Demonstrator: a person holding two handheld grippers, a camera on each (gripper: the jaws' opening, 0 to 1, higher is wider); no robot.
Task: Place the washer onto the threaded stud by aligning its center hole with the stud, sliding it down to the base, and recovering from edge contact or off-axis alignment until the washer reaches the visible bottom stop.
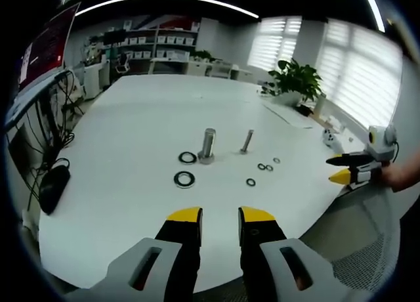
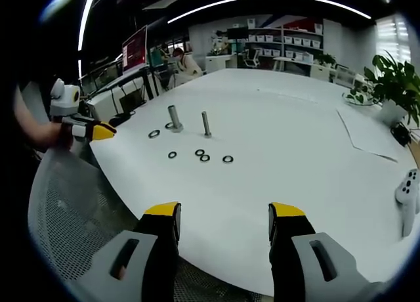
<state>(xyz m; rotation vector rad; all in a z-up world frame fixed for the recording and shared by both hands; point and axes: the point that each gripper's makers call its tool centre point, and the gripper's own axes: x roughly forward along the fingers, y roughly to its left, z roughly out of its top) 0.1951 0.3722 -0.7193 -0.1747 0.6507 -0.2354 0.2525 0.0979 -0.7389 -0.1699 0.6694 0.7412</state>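
White table is bearing two upright studs, scattered washers; left gripper and right gripper are hovering spread, empty.

Your left gripper and right gripper both wear bright yellow tips over black fingers set in pale grey housings, and they hang over a plain white table. On that white you have two dull silver-grey studs, a thick one and a thin one, with black-ringed washers scattered around them. Beyond the table you see a green-leaved plant, a red-lit screen, a black pouch and a white controller.
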